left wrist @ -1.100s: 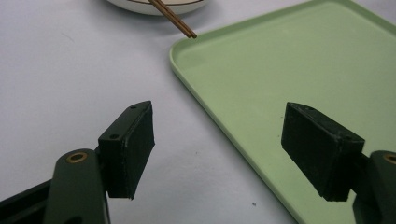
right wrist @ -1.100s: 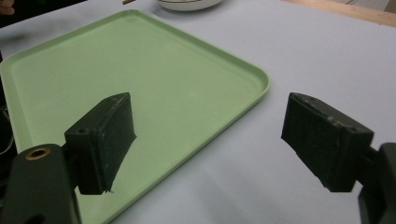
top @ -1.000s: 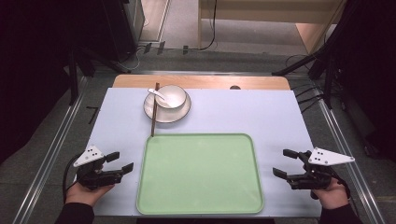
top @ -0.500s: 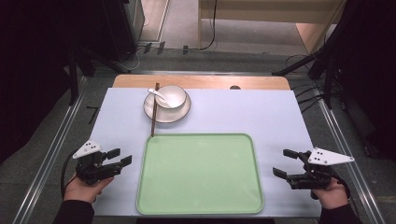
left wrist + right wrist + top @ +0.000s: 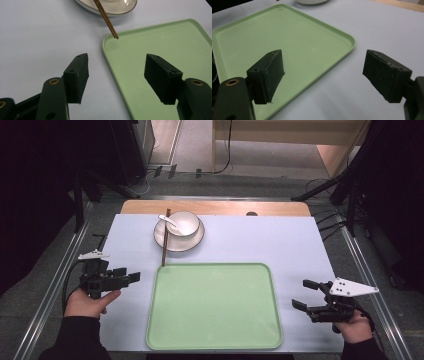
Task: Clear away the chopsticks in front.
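Both tongs are sitting idle at the near edge of the tabletop, nothing picked up yet.

Left tongs at 9 o'clock of the green tray: jaws are gaping wide, holding nothing, pointing toward the tray's far-left corner. In the left gripper view the left tongs are straddling the tray's left rim, and the chopsticks' near tip is lying just past that corner.

Right tongs at 3 o'clock of the tray: jaws also spread wide, empty, hovering just beside the right rim. The right gripper view is showing the right tongs over bare tabletop and tray edge.

Tray is lying empty at 6 o'clock, centre-near. At 12 o'clock of it, slightly left: plate carrying a white bowl with a spoon in it. Chopsticks are resting across the plate's left rim, running down toward the tray corner.

My read: loading the tray is looking like the job, and it is at zero. All four items are remaining to move. The left tongs are nearest the chopsticks, so that is probably the first grab.
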